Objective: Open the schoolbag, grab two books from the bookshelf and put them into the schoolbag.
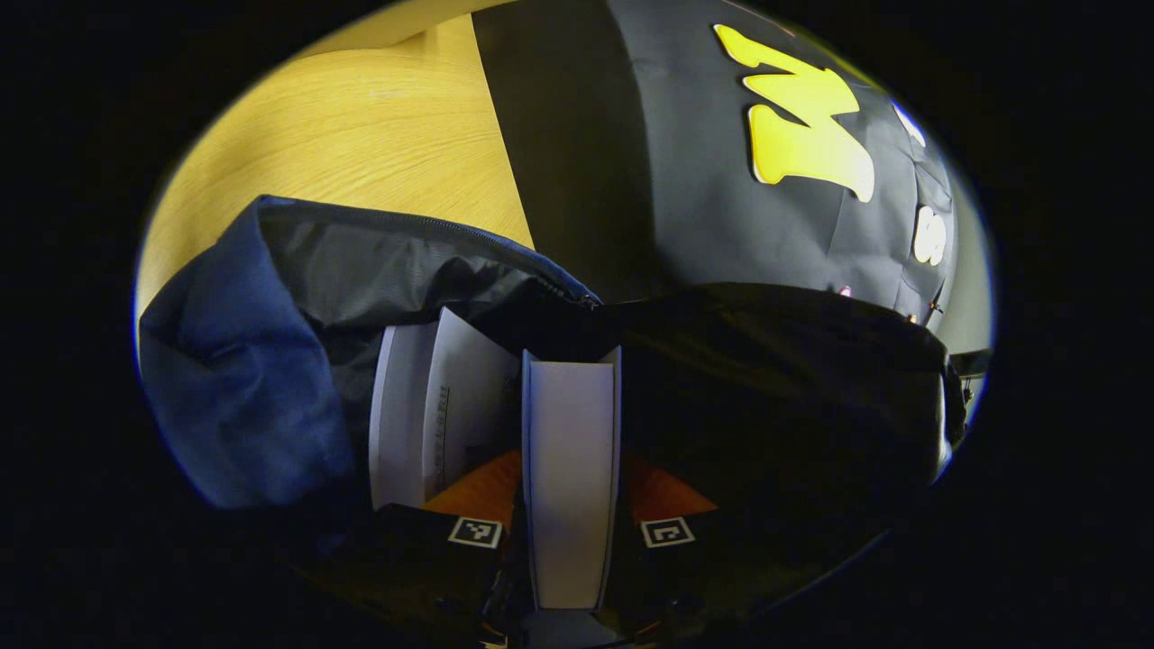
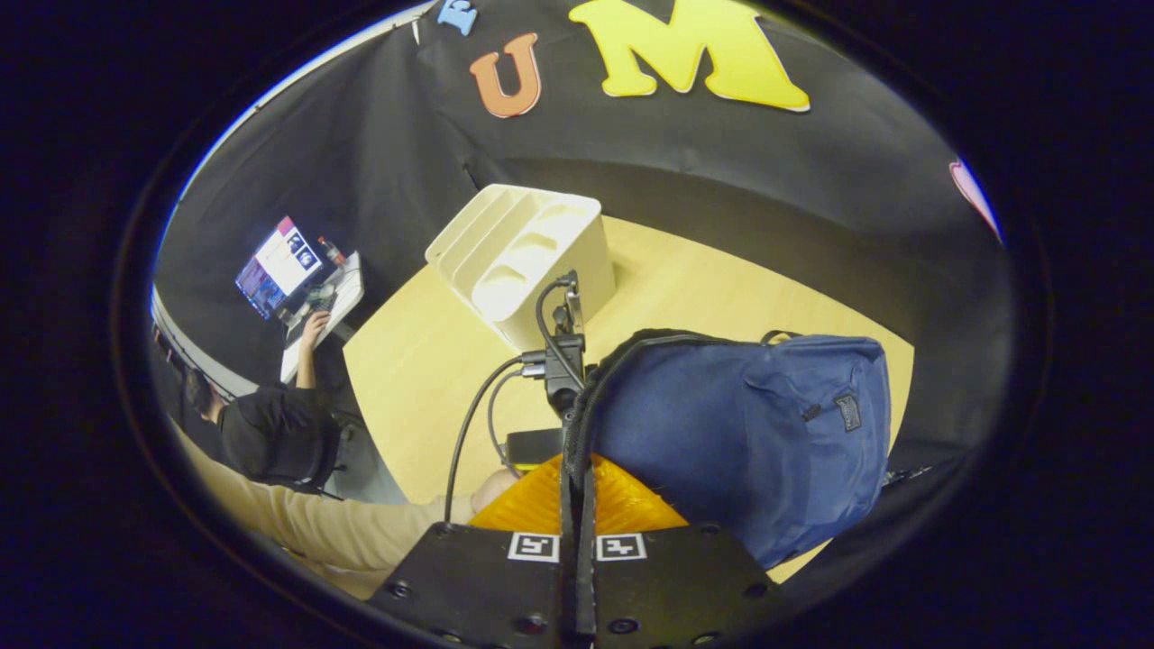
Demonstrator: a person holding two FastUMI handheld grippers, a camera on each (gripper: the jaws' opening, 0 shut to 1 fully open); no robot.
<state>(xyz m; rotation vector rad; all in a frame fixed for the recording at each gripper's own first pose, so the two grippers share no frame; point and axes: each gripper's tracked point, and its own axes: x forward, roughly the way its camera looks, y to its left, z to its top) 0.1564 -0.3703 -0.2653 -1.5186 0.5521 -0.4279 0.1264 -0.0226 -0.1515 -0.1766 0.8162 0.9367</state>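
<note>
Bag (image 2: pixel 748 433) open on table (image 2: pixel 424 379). One book (image 1: pixel 451 406) already inside; left fingers (image 1: pixel 572 532) pinch second book (image 1: pixel 571 469) over opening. Right fingers (image 2: pixel 577 505) pinch bag rim. Shelf (image 2: pixel 523 252) empty.

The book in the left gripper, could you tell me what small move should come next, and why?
Probably lower it a little further, then let go. The left gripper holds the book upright at the open schoolbag, beside another book already inside, while the right gripper pinches the bag's edge.
</note>
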